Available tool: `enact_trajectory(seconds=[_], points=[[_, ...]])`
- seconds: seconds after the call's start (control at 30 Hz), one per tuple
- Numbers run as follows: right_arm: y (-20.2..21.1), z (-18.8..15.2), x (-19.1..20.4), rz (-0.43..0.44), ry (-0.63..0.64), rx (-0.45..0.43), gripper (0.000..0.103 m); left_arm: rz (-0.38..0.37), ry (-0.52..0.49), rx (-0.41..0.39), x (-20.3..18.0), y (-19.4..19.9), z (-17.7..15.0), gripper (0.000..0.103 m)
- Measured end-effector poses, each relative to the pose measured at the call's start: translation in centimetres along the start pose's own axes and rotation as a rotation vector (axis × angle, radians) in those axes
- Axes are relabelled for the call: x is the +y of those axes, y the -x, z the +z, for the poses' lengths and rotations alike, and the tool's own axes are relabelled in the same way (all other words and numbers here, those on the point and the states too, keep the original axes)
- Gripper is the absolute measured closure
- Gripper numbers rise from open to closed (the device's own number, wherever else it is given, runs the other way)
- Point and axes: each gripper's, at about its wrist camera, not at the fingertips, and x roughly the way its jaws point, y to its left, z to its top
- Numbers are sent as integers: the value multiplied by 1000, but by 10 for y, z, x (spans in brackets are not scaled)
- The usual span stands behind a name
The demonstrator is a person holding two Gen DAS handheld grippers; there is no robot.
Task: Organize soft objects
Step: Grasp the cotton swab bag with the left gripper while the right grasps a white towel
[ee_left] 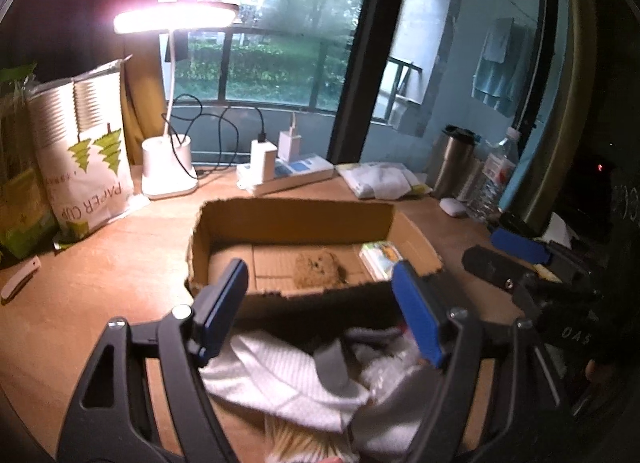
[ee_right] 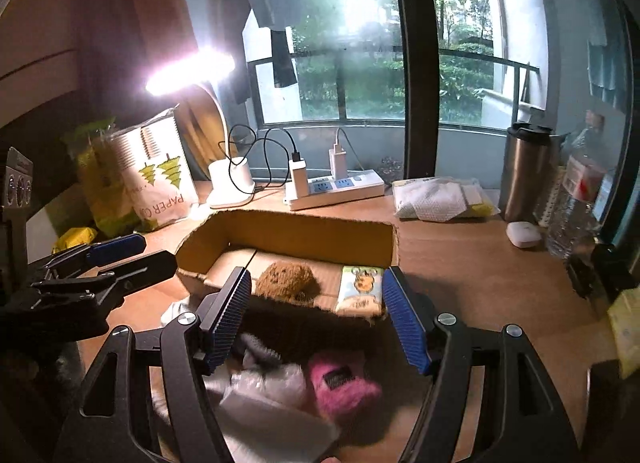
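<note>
Both tools gape wide, gripping nothing: left tool (ee_left: 320,311), right tool (ee_right: 316,319), hovering over a heap of soft things at 6 o'clock, white ribbed cloth (ee_left: 276,379) and fuzzy pink item (ee_right: 340,387). Ahead, the open brown cardboard box (ee_left: 296,219) holds a brown furry toy (ee_left: 318,269). At 10 o'clock, a bag reading "PAPER CUP" (ee_left: 86,151) beside the lit white desk lamp (ee_left: 170,167).
</note>
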Motion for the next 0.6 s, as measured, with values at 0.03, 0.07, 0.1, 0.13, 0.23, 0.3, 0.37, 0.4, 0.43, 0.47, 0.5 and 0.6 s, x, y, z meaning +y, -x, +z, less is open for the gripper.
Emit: enact_trajectory(seconds=[0.03, 0.07, 0.1, 0.13, 0.23, 0.3, 0.37, 0.4, 0.43, 0.47, 0.5, 0.6], points=[[4, -2, 1, -6, 3, 2, 32, -3, 1, 3, -1, 2, -3, 27], [7, -5, 3, -11, 6, 4, 32, -8, 3, 8, -1, 5, -6, 27], [11, -7, 4, -16, 7, 6, 32, -12, 4, 11, -2, 7, -9, 27], [14, -10, 5, -21, 8, 9, 32, -13, 3, 12, -2, 9, -12, 27], [22, -18, 7, -26, 1, 18, 32, -21, 5, 21, -4, 16, -20, 27], [25, -25, 9, -27, -1, 28, 32, -23, 2, 29, -4, 19, -26, 27], [27, -31, 10, -28, 0, 39, 32, -20, -3, 38, -3, 21, -31, 27], [27, -34, 11, -27, 0, 47, 31, -19, 0, 43, -2, 22, -34, 27], [26, -37, 12, -26, -2, 54, 31, -17, 4, 49, -1, 22, -36, 27], [26, -40, 12, -26, -6, 61, 31, -16, 8, 55, 0, 22, -38, 27], [25, -43, 13, -23, -9, 66, 31, -14, 12, 60, 1, 22, -41, 27], [23, -50, 15, -13, -18, 86, 31, -10, 19, 76, 6, 23, -48, 27]])
